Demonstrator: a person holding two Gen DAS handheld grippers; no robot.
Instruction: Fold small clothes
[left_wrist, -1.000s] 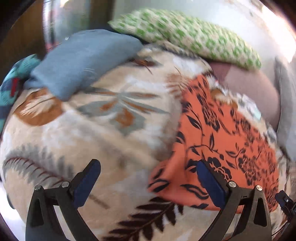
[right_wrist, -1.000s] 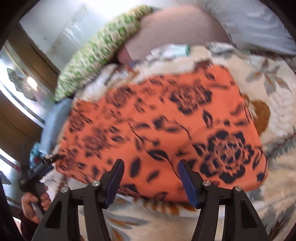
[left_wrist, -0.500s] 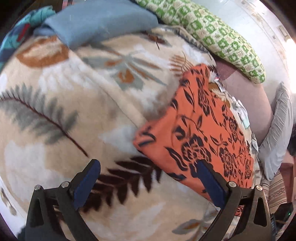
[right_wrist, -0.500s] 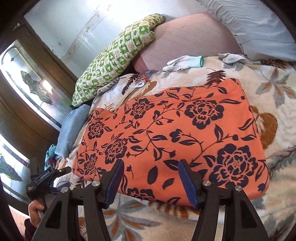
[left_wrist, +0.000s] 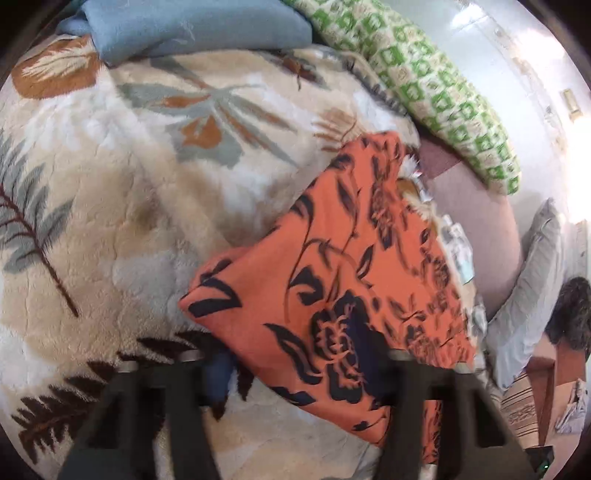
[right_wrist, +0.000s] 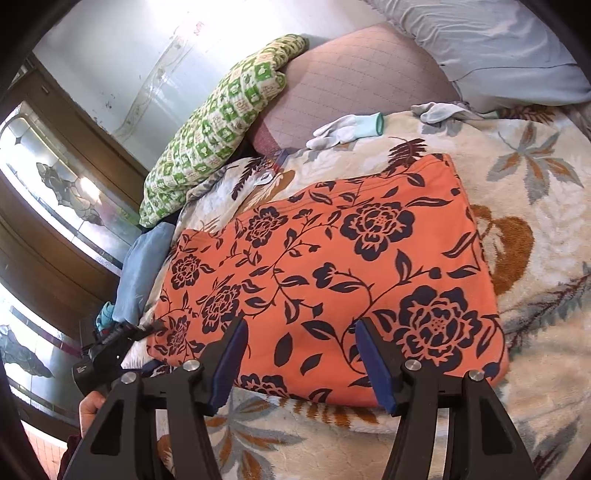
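Left wrist view: the left tool (left_wrist: 295, 369) fills the bottom of the frame, blurred, its two black fingers pointing up the picture. Its jaws are closing, and the near corner of an orange cloth with a dark flower print (left_wrist: 343, 280) lies between them; the blur hides whether the pads press on the fabric yet. The cloth runs from lower centre toward the upper right, lying flat on a fluffy cream blanket with leaf patterns (left_wrist: 129, 177) that covers the bed. At the top left sits a folded blue cloth (left_wrist: 192, 26). A green and white patterned pillow (left_wrist: 436, 92) stretches along the upper right, with a pinkish mattress cover (left_wrist: 480, 221) below it and a grey pillow (left_wrist: 532, 295) at the right edge.

Right wrist view: the right tool (right_wrist: 299, 362) rises from the bottom centre, its blue-padded jaws standing apart with nothing clamped. They hover over the near edge of the orange cloth (right_wrist: 332, 266), which spreads as a neat flat rectangle across the middle of the frame on the blanket (right_wrist: 535, 206). At the lower left, the left tool (right_wrist: 147, 328) reaches the cloth's far left corner, held by a hand (right_wrist: 90, 406). A pale glove (right_wrist: 347, 129) lies above the cloth, near the top centre. The green pillow (right_wrist: 221, 125) sits at the upper left, the grey pillow (right_wrist: 498, 44) at the upper right.
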